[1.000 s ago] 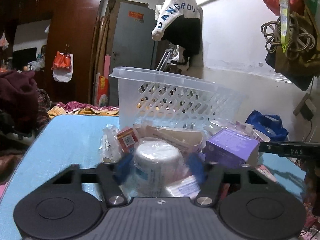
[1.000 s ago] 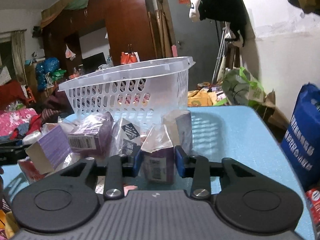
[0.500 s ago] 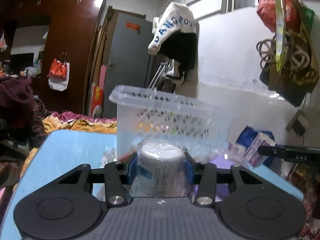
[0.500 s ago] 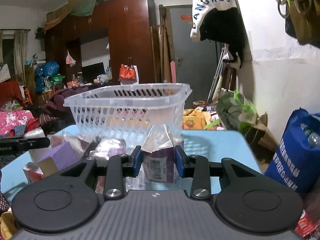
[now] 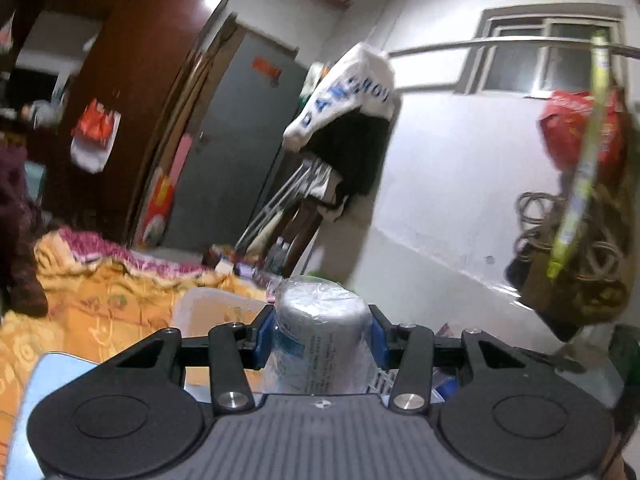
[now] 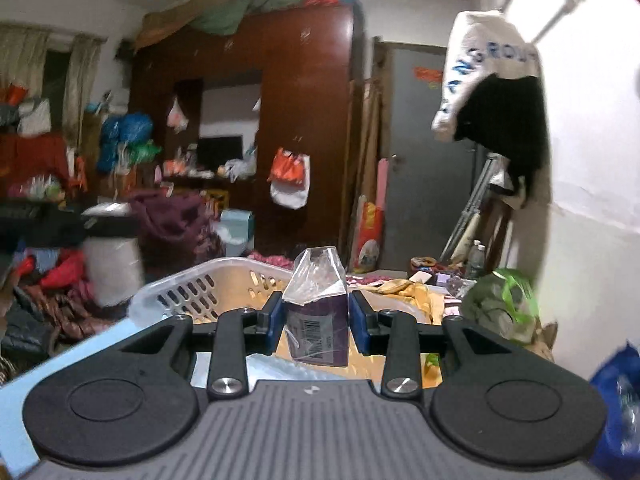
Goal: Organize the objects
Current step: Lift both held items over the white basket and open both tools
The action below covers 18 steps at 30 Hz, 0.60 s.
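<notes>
Left wrist view: left gripper (image 5: pixel 318 338) at lower centre, clamped on a white jar (image 5: pixel 322 332) wrapped in clear film, blue pads (image 5: pixel 265 338) pressing both its sides. Jar upright, filling the gap between the fingers, printed label facing the camera. Behind the jar's left side, low in the frame, a pale blurred basket rim (image 5: pixel 212 306); lattice wall of the same basket glimpsed at lower right of the jar. Light blue table (image 5: pixel 56 372) at lower left edge. Orange cloth (image 5: pixel 100 300) across the left middle. Upper centre, a white and black garment (image 5: pixel 348 120) hanging on the wall beside a grey door (image 5: pixel 236 140). Right edge, a red bag (image 5: pixel 576 132) and coiled cords (image 5: pixel 568 232) on the wall. Whole frame motion-blurred.

Right wrist view: right gripper (image 6: pixel 316 322) at lower centre, clamped on a purple box (image 6: pixel 318 332) in clear wrap, barcode facing the camera, wrap peaking above the box. Behind and to the left, the white basket (image 6: pixel 208 292), open top visible, standing on the blue table (image 6: pixel 80 352). At middle left, blurred, the other gripper with the jar (image 6: pixel 110 268) held above table level, left of the basket. Brown wardrobe (image 6: pixel 308 120) filling the upper centre.
</notes>
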Available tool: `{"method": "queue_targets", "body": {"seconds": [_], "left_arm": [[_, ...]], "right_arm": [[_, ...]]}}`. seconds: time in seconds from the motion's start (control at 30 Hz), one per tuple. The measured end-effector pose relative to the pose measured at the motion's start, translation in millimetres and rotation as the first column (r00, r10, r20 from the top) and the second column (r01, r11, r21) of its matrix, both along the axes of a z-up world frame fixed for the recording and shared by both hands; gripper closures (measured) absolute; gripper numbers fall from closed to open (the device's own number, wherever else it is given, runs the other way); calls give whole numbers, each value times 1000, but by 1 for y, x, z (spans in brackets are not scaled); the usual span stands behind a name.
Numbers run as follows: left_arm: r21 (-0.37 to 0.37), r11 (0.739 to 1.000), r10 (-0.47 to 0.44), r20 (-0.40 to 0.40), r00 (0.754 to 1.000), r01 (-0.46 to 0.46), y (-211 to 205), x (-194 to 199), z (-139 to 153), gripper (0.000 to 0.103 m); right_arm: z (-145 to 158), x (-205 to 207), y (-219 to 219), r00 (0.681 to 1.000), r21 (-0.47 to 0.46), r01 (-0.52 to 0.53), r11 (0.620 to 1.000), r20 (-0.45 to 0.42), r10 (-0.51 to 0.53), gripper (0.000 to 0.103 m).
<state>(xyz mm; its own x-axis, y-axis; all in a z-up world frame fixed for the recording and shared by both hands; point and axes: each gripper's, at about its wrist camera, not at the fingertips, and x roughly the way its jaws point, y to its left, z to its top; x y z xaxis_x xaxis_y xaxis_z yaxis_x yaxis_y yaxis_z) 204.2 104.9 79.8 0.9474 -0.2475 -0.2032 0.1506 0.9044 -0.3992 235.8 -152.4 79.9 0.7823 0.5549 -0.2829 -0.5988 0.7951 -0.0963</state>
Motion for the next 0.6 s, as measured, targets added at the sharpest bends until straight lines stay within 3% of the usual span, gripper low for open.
{"method": "queue_targets", "body": {"seconds": [0.13, 0.2, 0.23, 0.27, 0.3, 0.33, 0.47, 0.53, 0.6], "left_arm": [[36, 999, 9, -98, 995, -6, -8, 40, -16, 52], [81, 997, 23, -99, 995, -15, -13, 46, -25, 37], [84, 996, 34, -100, 994, -25, -13, 46, -26, 16], [75, 997, 43, -86, 995, -36, -11, 43, -26, 6], [59, 998, 40, -51, 998, -37, -9, 36, -26, 4], [49, 998, 35, -18, 999, -34, -6, 27, -23, 3], [93, 996, -9, 84, 996, 2, -9, -28, -25, 0], [158, 987, -38, 66, 997, 27, -16, -59, -36, 0], [240, 970, 19, 48, 999, -30, -26, -93, -56, 0]], "right_arm": [[-11, 22, 18, 1000, -65, 11, 998, -27, -13, 65], [-13, 26, 18, 999, -61, 1, 998, -45, -4, 62], [-15, 28, 18, 998, -62, 4, 998, -59, -7, 53], [-17, 28, 16, 998, -58, 16, 998, -62, -20, 45], [-17, 23, 11, 998, -48, 34, 998, -49, -36, 24], [-17, 17, 6, 999, -41, 39, 998, -32, -40, 9], [-19, -25, -26, 999, 12, 10, 1000, 33, -10, 2], [-31, -52, -49, 999, 54, 13, 998, 42, -15, 0], [-51, -77, -71, 1000, 94, 11, 996, 27, -14, 0]]}}
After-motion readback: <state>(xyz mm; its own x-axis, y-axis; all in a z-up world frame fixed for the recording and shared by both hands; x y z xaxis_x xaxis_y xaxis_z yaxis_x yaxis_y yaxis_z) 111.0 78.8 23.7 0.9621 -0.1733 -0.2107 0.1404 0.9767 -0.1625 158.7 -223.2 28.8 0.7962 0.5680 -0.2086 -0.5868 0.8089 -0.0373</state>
